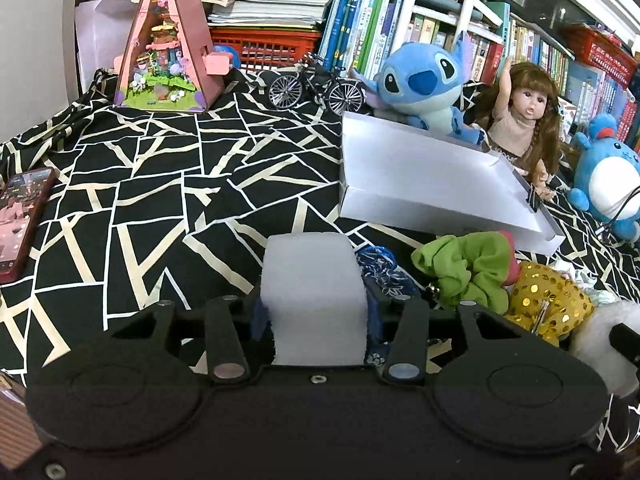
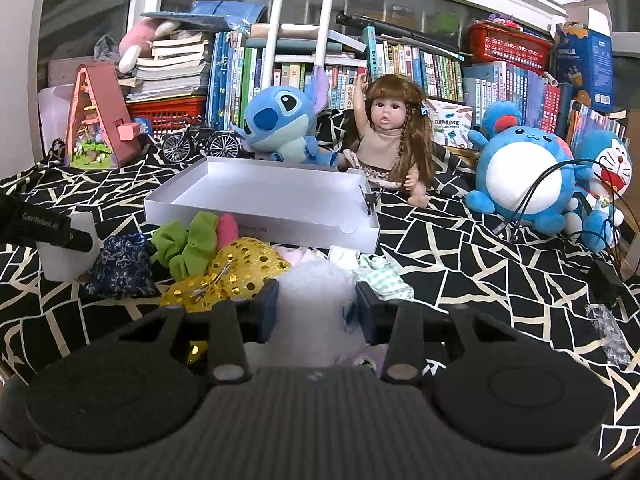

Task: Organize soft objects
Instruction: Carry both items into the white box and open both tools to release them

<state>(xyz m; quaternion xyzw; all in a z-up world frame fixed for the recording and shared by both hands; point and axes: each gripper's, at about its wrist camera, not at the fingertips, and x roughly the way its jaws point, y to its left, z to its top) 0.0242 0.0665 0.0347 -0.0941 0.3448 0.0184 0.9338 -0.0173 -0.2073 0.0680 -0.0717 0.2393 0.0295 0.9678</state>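
Observation:
My left gripper (image 1: pixel 316 304) is shut on a white foam block (image 1: pixel 314 280), held low over the black patterned cloth; the same block (image 2: pixel 66 256) shows at the left edge of the right wrist view. My right gripper (image 2: pixel 317 306) is shut on a white fluffy ball (image 2: pixel 316 292), its pads pressing both sides. Ahead of both lies a heap of soft things: a green scrunchie (image 2: pixel 188 244), a gold sequin piece (image 2: pixel 236 268), a dark blue patterned pouch (image 2: pixel 120 264) and pale fabric bits (image 2: pixel 384 276). Behind the heap sits a shallow white tray (image 2: pixel 260 188) with nothing in it.
Behind the tray sit a Stitch plush (image 2: pixel 280 124) and a doll (image 2: pixel 388 136). Round blue plushes (image 2: pixel 524 168) and black cables (image 2: pixel 560 188) are on the right. A model bicycle (image 1: pixel 316 86), a triangular model house (image 1: pixel 168 44) and a phone (image 1: pixel 20 220) are on the left. Books line the back.

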